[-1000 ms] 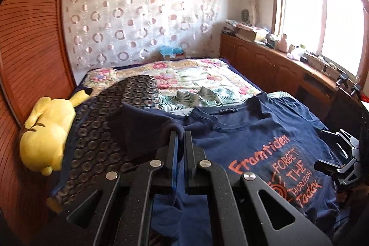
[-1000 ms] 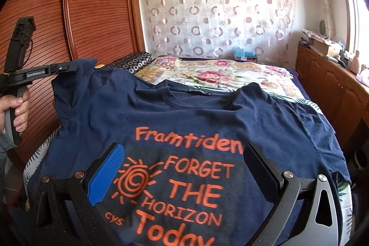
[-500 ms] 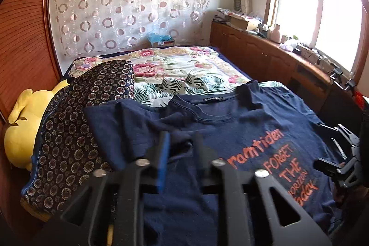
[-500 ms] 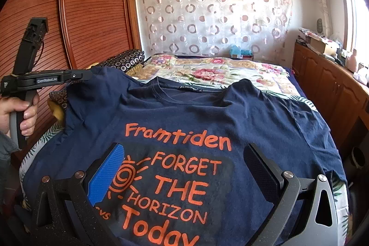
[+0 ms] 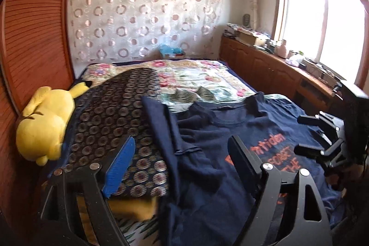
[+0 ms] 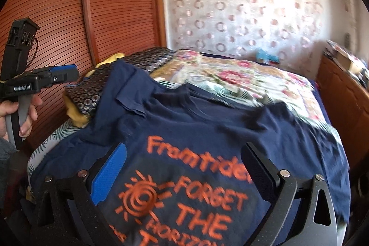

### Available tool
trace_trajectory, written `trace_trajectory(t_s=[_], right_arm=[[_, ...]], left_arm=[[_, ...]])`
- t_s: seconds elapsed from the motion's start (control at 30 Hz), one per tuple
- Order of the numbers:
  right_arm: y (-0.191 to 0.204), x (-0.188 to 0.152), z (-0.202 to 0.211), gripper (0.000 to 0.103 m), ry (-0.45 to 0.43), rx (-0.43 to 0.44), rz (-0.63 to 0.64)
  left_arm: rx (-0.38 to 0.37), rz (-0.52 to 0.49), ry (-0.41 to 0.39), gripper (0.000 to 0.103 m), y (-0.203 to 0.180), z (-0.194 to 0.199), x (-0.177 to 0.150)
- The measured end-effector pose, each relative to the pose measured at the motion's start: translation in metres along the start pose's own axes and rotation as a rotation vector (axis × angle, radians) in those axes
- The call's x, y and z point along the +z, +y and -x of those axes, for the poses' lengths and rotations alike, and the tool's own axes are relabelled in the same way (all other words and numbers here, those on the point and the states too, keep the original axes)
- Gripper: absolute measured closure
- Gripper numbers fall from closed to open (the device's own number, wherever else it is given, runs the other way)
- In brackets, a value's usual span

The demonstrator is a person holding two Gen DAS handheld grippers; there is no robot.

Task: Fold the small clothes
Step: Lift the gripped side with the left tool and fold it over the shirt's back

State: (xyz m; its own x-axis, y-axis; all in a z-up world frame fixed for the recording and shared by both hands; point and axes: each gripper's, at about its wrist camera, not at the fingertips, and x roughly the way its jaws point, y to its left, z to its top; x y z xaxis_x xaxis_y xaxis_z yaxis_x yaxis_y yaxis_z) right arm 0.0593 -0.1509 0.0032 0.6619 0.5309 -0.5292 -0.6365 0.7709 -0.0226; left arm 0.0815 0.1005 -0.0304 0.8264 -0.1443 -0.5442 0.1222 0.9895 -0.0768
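Two claws over navy T-shirt (image 6: 207,130) on bed (image 6: 253,75): left claw (image 5: 182,167) opening, empty; right claw (image 6: 184,174) wide, empty.

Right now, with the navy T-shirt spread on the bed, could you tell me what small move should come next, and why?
Probably bring the left gripper, whose jaws are opening with nothing pinched, back down to the rumpled sleeve and flatten it. The T-shirt lies print-up, but that sleeve lies doubled over on the patterned pillow. The right gripper is open too.

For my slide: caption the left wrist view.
Left tool opening above a navy T-shirt spread on the bed.
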Motion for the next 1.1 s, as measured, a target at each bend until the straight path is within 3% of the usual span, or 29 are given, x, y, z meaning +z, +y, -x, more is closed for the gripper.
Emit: trace_trajectory(t_s=[0.3, 0.47, 0.5, 0.73, 0.8, 0.9, 1.1], right_arm=[[0.017, 0.041, -0.078, 0.025, 0.061, 0.187, 0.086], [0.031, 0.049, -0.127, 0.053, 0.112, 0.288, 0.092], [0.035, 0.05, -0.137, 0.054, 0.122, 0.307, 0.1], [0.048, 0.063, -0.183, 0.061, 0.157, 0.362, 0.096], [0.047, 0.066, -0.194, 0.072, 0.173, 0.358, 0.089], [0.042, 0.07, -0.207, 0.096, 0.186, 0.372, 0.077], [0.029, 0.085, -0.21, 0.099, 0.174, 0.296, 0.057]], left_arm=[[0.074, 0.011, -0.005, 0.02, 0.018, 0.01, -0.012], [0.084, 0.022, -0.002, 0.02, 0.024, 0.013, -0.019], [0.085, 0.023, -0.002, 0.02, 0.025, 0.014, -0.02], [0.098, 0.036, 0.017, 0.02, 0.031, 0.013, -0.03], [0.099, 0.039, 0.019, 0.02, 0.032, 0.013, -0.032], [0.098, 0.041, 0.024, 0.02, 0.032, 0.013, -0.034], [0.089, 0.038, 0.028, 0.02, 0.028, 0.013, -0.035]])
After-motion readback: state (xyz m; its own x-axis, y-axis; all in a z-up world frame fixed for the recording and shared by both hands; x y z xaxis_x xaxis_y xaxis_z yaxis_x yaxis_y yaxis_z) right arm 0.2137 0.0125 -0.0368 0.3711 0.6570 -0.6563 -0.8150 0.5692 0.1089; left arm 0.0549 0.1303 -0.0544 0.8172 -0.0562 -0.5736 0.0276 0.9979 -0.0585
